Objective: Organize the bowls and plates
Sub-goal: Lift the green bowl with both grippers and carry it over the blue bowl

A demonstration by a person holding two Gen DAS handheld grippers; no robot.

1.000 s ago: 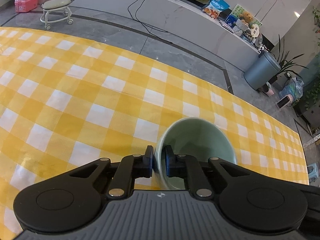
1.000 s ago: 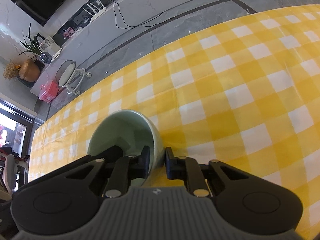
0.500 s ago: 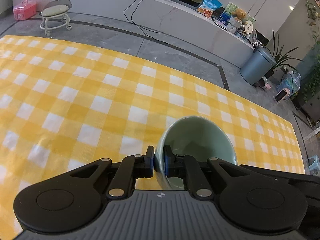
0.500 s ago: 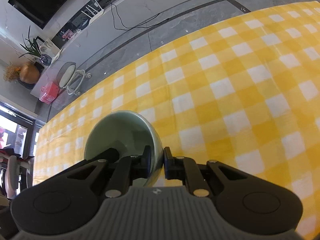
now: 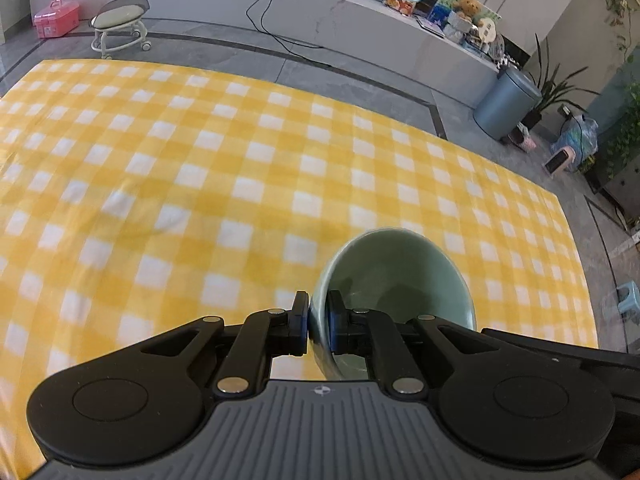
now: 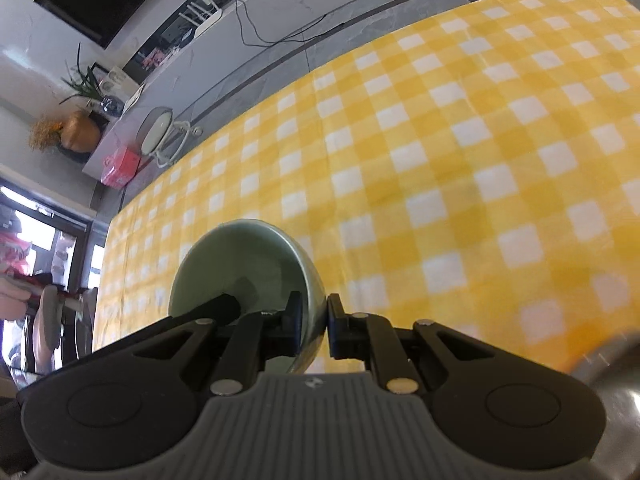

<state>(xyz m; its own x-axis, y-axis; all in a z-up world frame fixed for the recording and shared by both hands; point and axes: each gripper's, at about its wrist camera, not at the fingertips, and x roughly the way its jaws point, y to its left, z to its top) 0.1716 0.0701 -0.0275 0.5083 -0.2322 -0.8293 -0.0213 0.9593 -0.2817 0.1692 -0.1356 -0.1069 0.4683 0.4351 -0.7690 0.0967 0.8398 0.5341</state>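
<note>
A pale green bowl (image 5: 400,276) hangs above the yellow checked tablecloth (image 5: 200,184), held from two sides. My left gripper (image 5: 318,326) is shut on the bowl's left rim, one pad outside and one inside. In the right wrist view the same green bowl (image 6: 240,260) sits left of centre, and my right gripper (image 6: 316,326) is shut on its right rim in the same way. The other gripper's black arm (image 6: 216,308) reaches into the bowl from below. The bowl looks empty inside.
A grey metal rim (image 6: 616,364), blurred, shows at the lower right of the right wrist view. Beyond the table's far edge are a wheeled stool (image 5: 120,20), a pink box (image 5: 56,18), a grey bin (image 5: 506,102) and a long low counter (image 5: 320,12).
Both grippers have risen with the bowl and drawn back, so more of the tablecloth and the room shows. The grip on both rims is unchanged. The grey metal rim has come into the right view.
</note>
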